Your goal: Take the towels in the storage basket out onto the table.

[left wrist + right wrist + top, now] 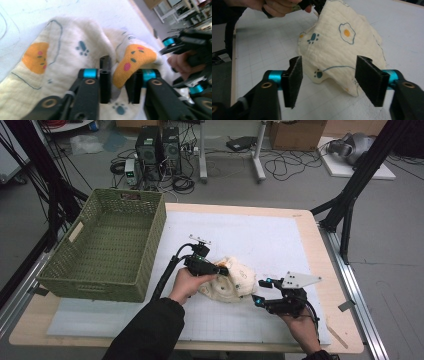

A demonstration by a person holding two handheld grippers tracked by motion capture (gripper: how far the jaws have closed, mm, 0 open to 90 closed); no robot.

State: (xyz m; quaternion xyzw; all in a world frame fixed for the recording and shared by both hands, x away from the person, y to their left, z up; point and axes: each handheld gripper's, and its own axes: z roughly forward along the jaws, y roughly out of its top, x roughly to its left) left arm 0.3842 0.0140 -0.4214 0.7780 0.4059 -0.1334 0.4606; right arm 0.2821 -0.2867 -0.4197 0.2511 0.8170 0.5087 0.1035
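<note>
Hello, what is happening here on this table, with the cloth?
A person works on a cream printed cloth with two handheld grippers. The left gripper has a fold of the cloth between its jaws. The right gripper is open, near the cloth's edge but not touching it. A green basket stands empty at the left.

Left tool [223, 270] gripping, right tool [256, 292] open
</note>
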